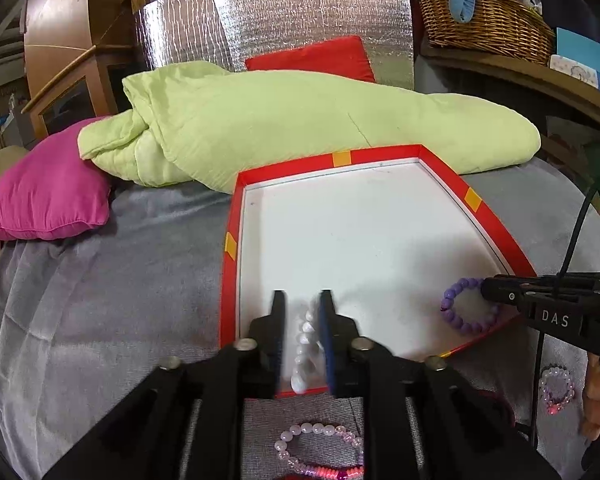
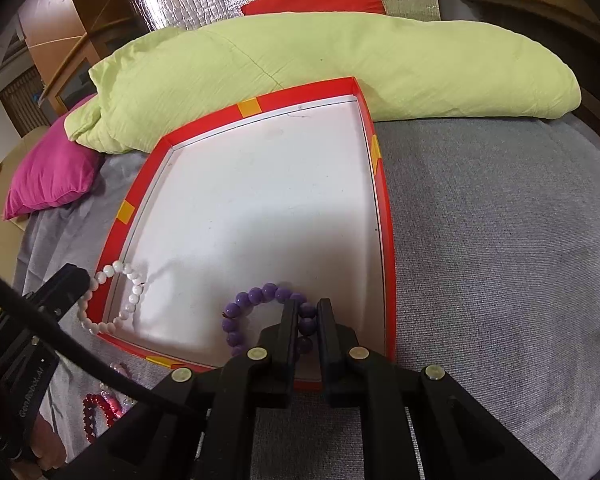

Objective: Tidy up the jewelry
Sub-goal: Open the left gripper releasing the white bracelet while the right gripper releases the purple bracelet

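Note:
A red box with a white floor (image 1: 228,280) (image 2: 388,240) lies open on the grey bed cover. My left gripper (image 1: 302,300) is shut on a white bead bracelet (image 1: 306,344) and holds it over the box's near left rim; the bracelet also shows in the right wrist view (image 2: 130,292). My right gripper (image 2: 307,304) is shut on a purple bead bracelet (image 2: 256,296) just above the box's near right floor; it also shows in the left wrist view (image 1: 460,312).
A pale pink bracelet (image 1: 312,436) and a pink-red one (image 1: 332,472) lie on the cover in front of the box. Another pink bracelet (image 1: 556,388) lies at right, a dark red one (image 2: 94,412) at left. A green quilt (image 1: 284,120) and magenta pillow (image 1: 44,192) lie behind.

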`<act>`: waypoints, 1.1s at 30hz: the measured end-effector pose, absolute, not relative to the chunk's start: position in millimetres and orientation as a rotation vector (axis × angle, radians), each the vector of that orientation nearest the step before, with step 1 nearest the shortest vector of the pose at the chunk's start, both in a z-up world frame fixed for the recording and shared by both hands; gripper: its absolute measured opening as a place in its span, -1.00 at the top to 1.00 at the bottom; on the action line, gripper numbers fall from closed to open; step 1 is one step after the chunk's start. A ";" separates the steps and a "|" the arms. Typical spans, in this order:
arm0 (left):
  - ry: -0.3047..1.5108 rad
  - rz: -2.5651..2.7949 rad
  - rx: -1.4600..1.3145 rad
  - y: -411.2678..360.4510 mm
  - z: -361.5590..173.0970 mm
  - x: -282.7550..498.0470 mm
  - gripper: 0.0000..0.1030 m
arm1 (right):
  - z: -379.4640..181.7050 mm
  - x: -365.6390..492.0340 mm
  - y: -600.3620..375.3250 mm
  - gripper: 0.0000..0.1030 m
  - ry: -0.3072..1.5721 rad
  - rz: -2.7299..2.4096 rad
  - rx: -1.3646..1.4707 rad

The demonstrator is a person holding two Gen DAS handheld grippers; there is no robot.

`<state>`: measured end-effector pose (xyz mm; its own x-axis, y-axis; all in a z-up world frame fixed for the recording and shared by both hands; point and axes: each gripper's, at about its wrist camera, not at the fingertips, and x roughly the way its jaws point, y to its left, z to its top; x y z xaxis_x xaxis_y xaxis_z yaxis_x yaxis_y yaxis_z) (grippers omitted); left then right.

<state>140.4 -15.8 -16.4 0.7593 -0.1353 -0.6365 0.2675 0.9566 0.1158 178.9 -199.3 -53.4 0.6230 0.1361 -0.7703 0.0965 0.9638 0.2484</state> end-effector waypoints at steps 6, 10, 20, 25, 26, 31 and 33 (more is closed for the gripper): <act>0.709 -0.213 0.198 -12.0 -24.7 149.2 -0.08 | -54.0 179.5 -199.5 0.78 0.903 0.025 0.277; 0.768 -0.214 0.177 -7.9 -36.3 158.0 -0.08 | -54.4 179.9 -200.6 0.75 0.910 0.028 0.281; 0.920 -0.247 0.050 5.0 -57.2 169.9 -0.04 | -53.0 181.0 -202.4 0.75 0.933 0.034 0.273; 0.929 -0.266 0.055 0.6 -57.5 165.1 0.14 | -53.4 182.1 -204.2 0.75 0.958 0.041 0.263; 0.931 -0.267 0.054 0.3 -57.4 164.7 0.14 | -53.5 181.9 -204.0 0.75 0.966 0.042 0.258; 0.952 -0.277 0.047 -0.9 -54.6 159.3 0.20 | -53.8 179.0 -204.7 0.74 0.993 0.057 0.245; 0.955 -0.280 0.047 -1.2 -54.4 155.8 0.21 | -54.3 177.3 -205.0 0.74 0.998 0.062 0.250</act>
<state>155.8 -1.2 -54.4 0.5444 -0.2150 -0.8108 0.2567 0.9629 -0.0830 177.3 -205.0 -54.3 0.5425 0.1656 -0.8236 0.0626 0.9697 0.2363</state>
